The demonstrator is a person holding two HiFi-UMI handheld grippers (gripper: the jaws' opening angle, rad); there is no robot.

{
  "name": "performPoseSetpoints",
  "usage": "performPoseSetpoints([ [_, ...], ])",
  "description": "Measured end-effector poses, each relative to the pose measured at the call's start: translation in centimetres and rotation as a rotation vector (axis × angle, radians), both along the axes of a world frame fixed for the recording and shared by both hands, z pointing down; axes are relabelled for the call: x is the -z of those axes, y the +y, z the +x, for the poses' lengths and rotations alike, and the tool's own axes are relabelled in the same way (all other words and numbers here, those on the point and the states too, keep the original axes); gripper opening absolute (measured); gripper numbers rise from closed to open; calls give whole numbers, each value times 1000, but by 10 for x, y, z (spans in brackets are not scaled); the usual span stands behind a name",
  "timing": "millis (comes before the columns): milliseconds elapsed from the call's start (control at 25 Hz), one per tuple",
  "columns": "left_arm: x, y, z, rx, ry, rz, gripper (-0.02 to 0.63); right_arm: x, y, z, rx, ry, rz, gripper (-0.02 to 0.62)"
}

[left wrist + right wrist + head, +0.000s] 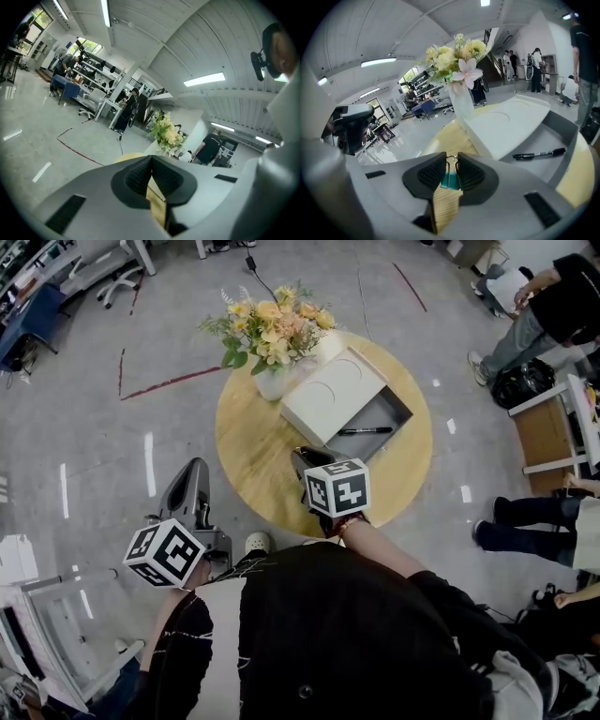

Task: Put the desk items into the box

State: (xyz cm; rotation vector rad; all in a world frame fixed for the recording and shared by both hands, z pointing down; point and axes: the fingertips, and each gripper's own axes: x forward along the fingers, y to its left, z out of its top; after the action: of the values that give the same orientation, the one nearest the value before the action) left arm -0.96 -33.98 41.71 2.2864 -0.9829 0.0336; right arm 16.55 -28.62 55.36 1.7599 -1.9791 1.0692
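Carrying step, likely: right gripper (449,164) jaws pinch teal binder clip (449,181) above near edge of counter (251,460). The next move probably calls for reaching the open box (402,412) and releasing. Left gripper (151,163) jaws together, empty.

Left gripper (151,163) closed (pointing near level); right gripper (451,161), tilted down, pinches a binder clip (450,180).

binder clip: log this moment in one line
right gripper: shut on binder clip | left gripper: shut, empty | pen: in box
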Motion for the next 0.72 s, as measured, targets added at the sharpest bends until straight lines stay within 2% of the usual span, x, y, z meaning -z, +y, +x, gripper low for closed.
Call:
performPoseSetpoints([
  [200,7,9,27,-37,6,16,9,20,8,20,-14,-10,68,80],
  [400,10,20,46,-54,8,21,9,28,21,48,-61,-14,94,80],
  [720,15,41,59,-20,26,37,9,32,40,81,-70,-2,101,80],
])
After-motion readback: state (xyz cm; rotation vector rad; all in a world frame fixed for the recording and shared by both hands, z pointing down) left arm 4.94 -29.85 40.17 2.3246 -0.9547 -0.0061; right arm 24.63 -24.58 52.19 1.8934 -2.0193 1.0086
